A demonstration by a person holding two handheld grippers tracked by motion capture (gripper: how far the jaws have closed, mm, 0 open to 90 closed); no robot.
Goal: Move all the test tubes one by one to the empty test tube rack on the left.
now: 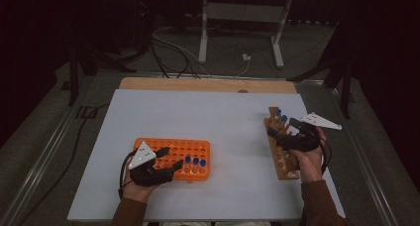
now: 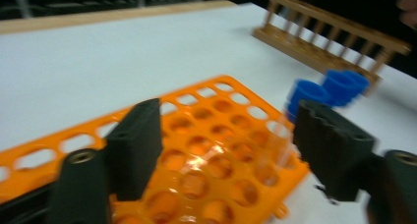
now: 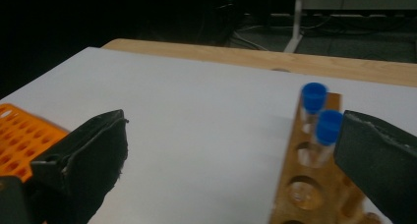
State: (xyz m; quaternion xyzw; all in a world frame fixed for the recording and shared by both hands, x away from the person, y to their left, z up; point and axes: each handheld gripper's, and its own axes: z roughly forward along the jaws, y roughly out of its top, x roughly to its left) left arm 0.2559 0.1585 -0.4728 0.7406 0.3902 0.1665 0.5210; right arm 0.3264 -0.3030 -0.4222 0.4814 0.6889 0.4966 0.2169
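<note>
Three blue-capped tubes (image 1: 195,162) stand in the orange rack (image 1: 193,147) at the table's seven o'clock, along its near right edge. Left gripper (image 1: 170,158) at the rack's nine o'clock, jaws spread, nothing between them. Right gripper (image 1: 282,131) over the wooden rack (image 1: 281,159) at four o'clock, jaws apart, likely lining up on its two remaining tubes (image 3: 320,117).

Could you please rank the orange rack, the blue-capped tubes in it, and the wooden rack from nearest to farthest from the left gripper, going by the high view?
1. Orange rack: directly under the left gripper.
2. Blue-capped tubes: just to its right, in the rack's near row.
3. Wooden rack: far across the table, by the right gripper.
</note>
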